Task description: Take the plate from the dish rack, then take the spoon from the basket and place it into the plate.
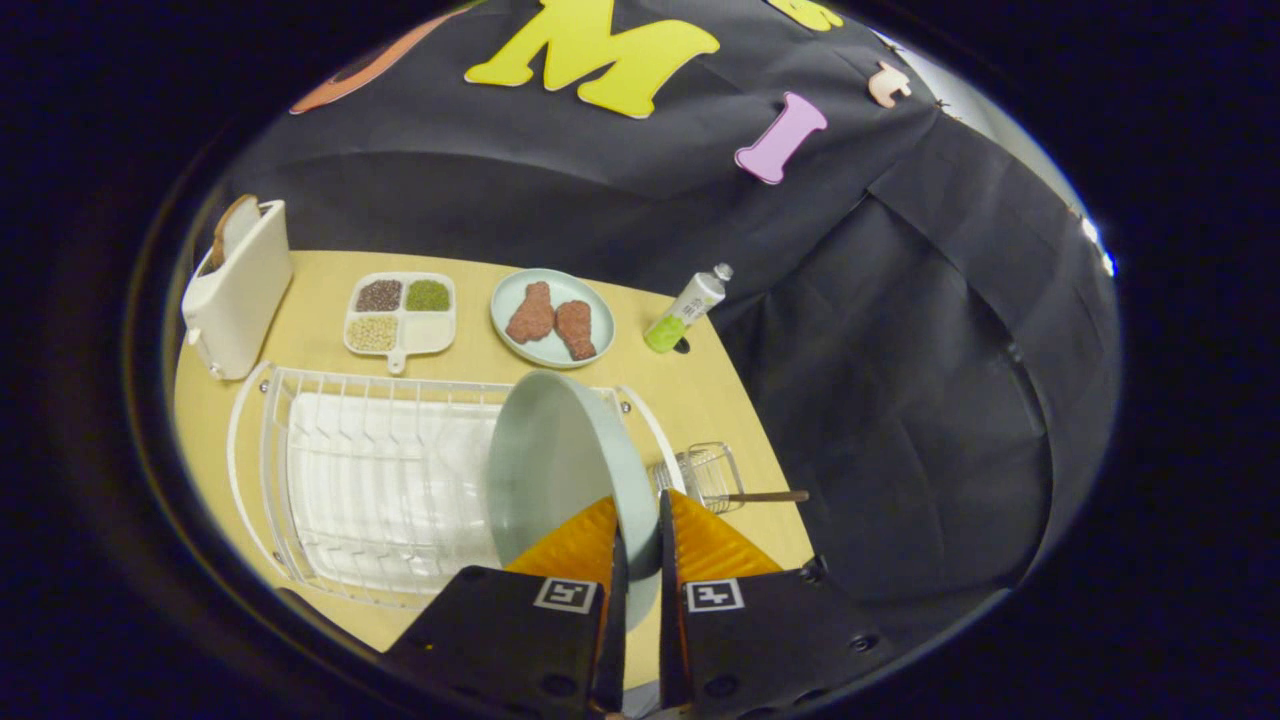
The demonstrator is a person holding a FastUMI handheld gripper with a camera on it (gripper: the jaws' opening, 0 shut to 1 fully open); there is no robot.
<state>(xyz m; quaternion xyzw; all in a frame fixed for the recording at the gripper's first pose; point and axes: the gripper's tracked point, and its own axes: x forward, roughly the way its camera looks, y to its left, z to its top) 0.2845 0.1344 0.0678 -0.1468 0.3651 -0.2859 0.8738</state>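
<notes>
A pale green plate (556, 465) stands on edge between my fingers, lifted above the white wire dish rack (375, 480). My gripper (638, 530) is shut on the plate's rim, one orange finger (575, 545) on each face of it. Just beyond the right finger sits a small wire basket (708, 472) at the rack's right end. A brown-handled spoon (765, 496) lies in the basket, its handle sticking out to the right over the table's edge.
The wooden table (690, 390) carries a white toaster (238, 288) at the back left, a divided tray of grains (400, 312), a plate with two drumsticks (552, 318) and a green-and-white bottle (686, 310). Black cloth hangs behind and to the right.
</notes>
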